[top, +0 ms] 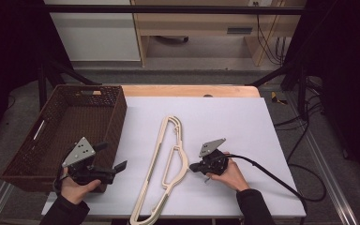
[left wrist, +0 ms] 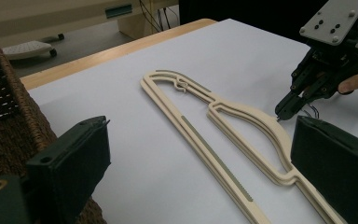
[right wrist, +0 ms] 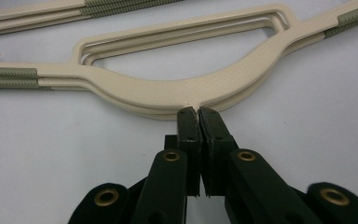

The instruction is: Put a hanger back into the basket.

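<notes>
Two cream plastic hangers (top: 158, 145) lie stacked on the white table top (top: 225, 122), running from the middle toward the near edge. My right gripper (top: 192, 167) rests on the table at their right, shut. Its tips (right wrist: 197, 112) touch the outer edge of the curved neck of the hangers (right wrist: 168, 88); whether anything thin is pinched there I cannot tell. My left gripper (top: 111, 156) hovers open at the near corner of the basket, its jaws wide apart and empty (left wrist: 200, 122), pointing toward the hangers (left wrist: 256, 121) and the right gripper (left wrist: 282, 112).
A dark brown wicker basket (top: 117, 110) stands at the table's left side, right beside the left gripper. A small metal hook (left wrist: 182, 86) lies inside the far loop of the hangers. A black cable (top: 272, 176) trails from the right gripper over the table's right edge.
</notes>
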A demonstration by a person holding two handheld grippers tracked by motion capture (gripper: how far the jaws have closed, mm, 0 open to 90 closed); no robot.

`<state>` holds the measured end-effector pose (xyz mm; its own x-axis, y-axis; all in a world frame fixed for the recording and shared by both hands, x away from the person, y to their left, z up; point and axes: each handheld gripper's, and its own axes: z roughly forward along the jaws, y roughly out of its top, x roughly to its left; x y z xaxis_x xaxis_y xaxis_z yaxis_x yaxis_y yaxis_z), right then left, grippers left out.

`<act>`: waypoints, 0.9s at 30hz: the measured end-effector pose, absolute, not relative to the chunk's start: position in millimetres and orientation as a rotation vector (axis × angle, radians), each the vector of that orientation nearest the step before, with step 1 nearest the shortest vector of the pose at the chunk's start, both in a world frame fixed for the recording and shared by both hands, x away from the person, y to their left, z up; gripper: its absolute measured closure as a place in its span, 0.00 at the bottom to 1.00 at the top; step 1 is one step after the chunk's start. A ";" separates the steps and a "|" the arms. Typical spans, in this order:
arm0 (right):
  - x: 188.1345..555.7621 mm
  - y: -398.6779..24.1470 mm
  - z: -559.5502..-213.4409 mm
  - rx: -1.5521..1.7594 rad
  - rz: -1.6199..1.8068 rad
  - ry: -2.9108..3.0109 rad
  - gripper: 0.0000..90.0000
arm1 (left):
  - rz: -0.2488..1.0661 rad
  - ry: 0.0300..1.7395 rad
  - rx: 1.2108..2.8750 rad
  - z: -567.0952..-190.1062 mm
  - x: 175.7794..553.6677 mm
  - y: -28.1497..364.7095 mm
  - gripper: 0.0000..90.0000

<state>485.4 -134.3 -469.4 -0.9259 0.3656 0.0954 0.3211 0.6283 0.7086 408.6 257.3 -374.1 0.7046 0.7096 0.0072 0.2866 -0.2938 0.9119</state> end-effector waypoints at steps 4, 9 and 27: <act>485.4 -133.6 -470.9 0.596 1.190 2.784 0.97 | 0.511 0.775 1.884 -374.5 408.7 256.8 0.05; 485.1 -133.2 -470.9 0.606 1.217 2.766 0.93 | 0.510 0.774 1.887 -374.8 408.9 256.5 0.05; 485.5 -135.0 -467.1 0.587 1.259 2.773 0.98 | 0.505 0.773 1.897 -376.0 409.0 254.3 0.05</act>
